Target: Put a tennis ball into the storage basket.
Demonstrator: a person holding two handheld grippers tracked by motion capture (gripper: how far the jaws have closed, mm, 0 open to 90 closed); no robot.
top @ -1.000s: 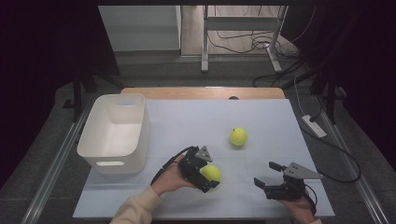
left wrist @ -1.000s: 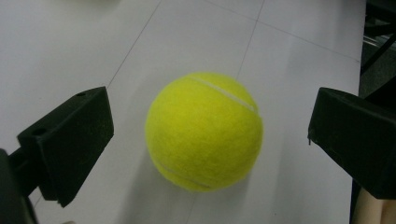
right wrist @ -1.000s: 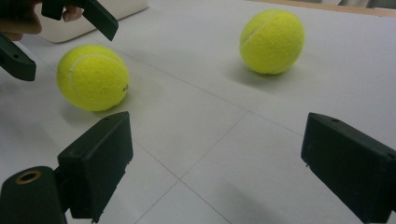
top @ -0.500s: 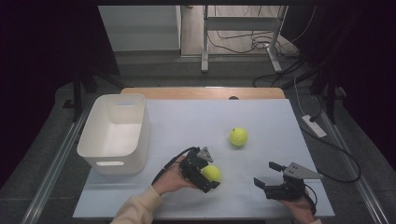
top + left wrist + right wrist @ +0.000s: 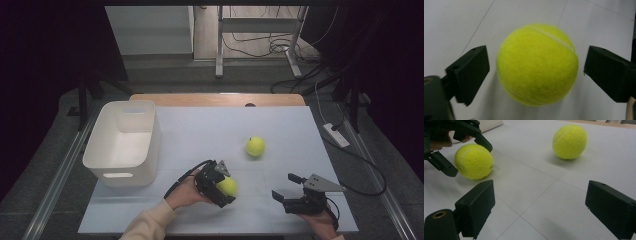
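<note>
Left hand-held gripper point(image 5: 534, 72) is set around the near tennis ball point(image 5: 537, 64) on the worktop point(image 5: 200, 130); jaws have just been closing, small gaps are left either side, so no grip yet. Lift is pending. Right hand-held gripper point(image 5: 539, 205) is held wide, empty. Second tennis ball point(image 5: 255, 146) and white bin point(image 5: 102, 160) are set apart; nothing obstructs.

Black blocky fingers point(image 5: 469, 72), a trailing black cable point(image 5: 186, 176), a cream sleeve point(image 5: 147, 224), a grey three-cornered plate point(image 5: 324, 183)
</note>
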